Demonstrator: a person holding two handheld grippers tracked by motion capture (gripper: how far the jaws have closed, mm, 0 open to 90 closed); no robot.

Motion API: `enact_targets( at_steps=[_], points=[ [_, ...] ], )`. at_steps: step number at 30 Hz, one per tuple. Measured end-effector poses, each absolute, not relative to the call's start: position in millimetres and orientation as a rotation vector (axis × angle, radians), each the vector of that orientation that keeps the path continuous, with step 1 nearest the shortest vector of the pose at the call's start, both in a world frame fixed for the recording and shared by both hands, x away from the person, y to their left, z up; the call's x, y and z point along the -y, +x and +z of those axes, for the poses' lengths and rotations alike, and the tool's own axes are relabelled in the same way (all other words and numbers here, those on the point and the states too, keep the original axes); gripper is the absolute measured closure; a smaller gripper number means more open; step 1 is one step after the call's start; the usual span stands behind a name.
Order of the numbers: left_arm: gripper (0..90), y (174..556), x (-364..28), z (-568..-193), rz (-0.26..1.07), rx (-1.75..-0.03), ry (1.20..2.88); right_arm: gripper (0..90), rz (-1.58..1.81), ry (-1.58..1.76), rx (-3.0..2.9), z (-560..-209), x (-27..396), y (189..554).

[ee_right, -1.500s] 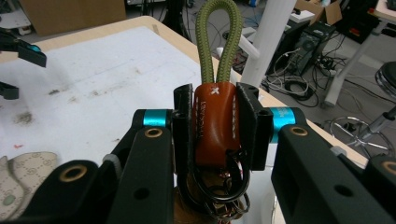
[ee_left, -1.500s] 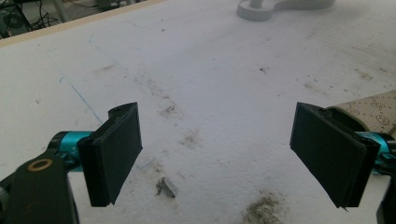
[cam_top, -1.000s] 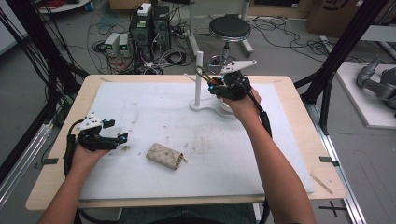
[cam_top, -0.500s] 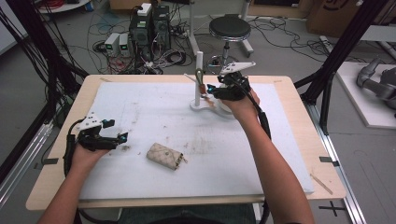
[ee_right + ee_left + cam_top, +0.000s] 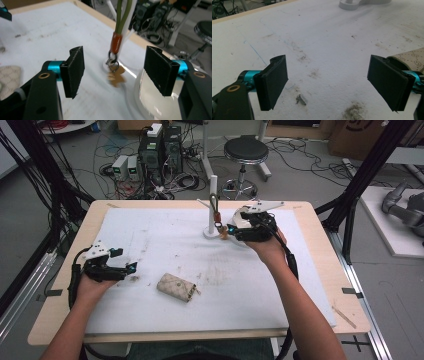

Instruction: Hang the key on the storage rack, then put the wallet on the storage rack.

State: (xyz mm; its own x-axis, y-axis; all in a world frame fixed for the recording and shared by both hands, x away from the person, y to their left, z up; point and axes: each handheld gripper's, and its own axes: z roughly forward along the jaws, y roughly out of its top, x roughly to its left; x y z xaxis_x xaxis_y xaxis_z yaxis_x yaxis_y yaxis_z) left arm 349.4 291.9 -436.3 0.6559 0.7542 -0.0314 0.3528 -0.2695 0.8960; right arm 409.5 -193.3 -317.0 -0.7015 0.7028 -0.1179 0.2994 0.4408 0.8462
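A white stand [image 5: 213, 195] rises at the back middle of the table. A key strap [image 5: 216, 210] hangs from its peg: green loop, orange collar [image 5: 116, 43], metal clip and blurred brown tag [image 5: 115, 77]. My right gripper [image 5: 231, 231] sits just right of the stand; its jaws have just been opening and stand apart on either side of the hanging tag without touching it [image 5: 116, 72]. A beige patterned pouch [image 5: 176, 287] lies in the front middle. At the left, my left gripper [image 5: 131, 270] rests low on the mat, open and empty [image 5: 329, 82], with the pouch [image 5: 412, 58] beside its right jaw.
A white mat [image 5: 165, 245] with dirty smudges covers the wooden table [image 5: 320, 220]. A glossy white rounded object [image 5: 150, 100] lies under my right gripper beside the stand's base [image 5: 210, 232]. Cables, computers and a stool stand on the floor beyond the far edge.
The right gripper's jaws have gone from shut to wide apart, and that hand has drawn slightly back and down from the stand. The strap stays hanging on the peg. The left hand is still.
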Motion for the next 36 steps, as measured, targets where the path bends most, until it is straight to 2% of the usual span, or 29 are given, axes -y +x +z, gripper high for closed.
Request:
enact_targets(
  at_steps=[16,24,36],
  points=[
    [16.5,349.5,-292.0,-436.5,0.5,-0.88,1.866,22.5,1.258,0.976,-2.172,-366.5,252.2,371.6],
    [16.5,350.2,-291.3,-436.6,0.502,-0.876,1.862,21.2,1.245,1.031,-2.237,-397.0,261.6,373.7],
    [16.5,350.3,-292.5,-436.7,0.496,-0.883,1.856,20.9,1.253,1.029,-2.232,-398.8,260.4,374.2]
  ],
)
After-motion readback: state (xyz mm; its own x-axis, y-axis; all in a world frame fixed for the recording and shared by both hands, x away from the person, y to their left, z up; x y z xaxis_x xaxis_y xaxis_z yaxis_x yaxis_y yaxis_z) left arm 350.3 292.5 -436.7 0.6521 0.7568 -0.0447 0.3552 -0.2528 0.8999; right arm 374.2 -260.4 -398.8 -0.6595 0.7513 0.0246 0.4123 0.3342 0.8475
